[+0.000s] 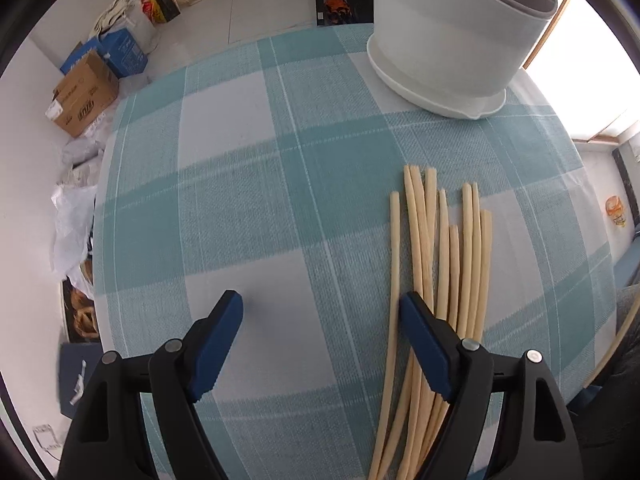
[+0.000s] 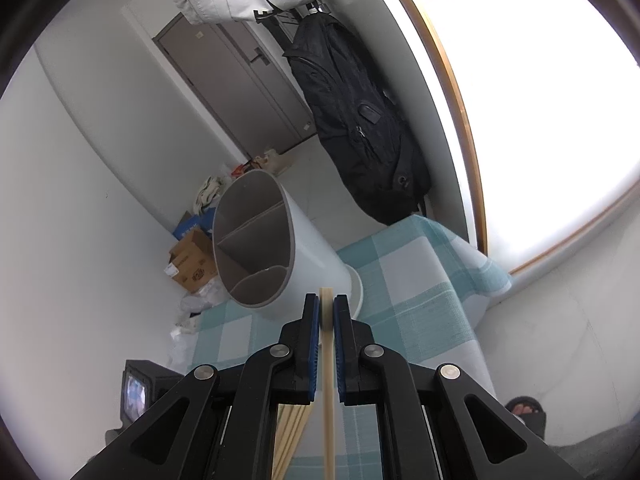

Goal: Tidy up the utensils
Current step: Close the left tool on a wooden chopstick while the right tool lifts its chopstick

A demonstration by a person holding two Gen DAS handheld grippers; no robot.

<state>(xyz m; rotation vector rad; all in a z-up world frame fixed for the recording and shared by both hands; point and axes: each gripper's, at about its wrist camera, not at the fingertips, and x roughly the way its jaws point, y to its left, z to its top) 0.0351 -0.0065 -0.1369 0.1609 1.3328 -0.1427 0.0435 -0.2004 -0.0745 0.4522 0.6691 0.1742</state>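
Observation:
Several pale wooden chopsticks lie side by side on the teal-and-white checked tablecloth. My left gripper points down at the cloth and is open with only bare cloth between its pads; its right finger hangs over the left side of the bundle. The white utensil holder stands at the far right of the table. In the right wrist view, my right gripper is shut on one chopstick, whose tip pokes up toward the holder with its grey divided compartments. The bundle shows below the jaws.
The table's edges fall away to the left and far side, above cardboard boxes and plastic bags on the floor. A black backpack hangs by the bright window beyond the table. A sandalled foot is at lower right.

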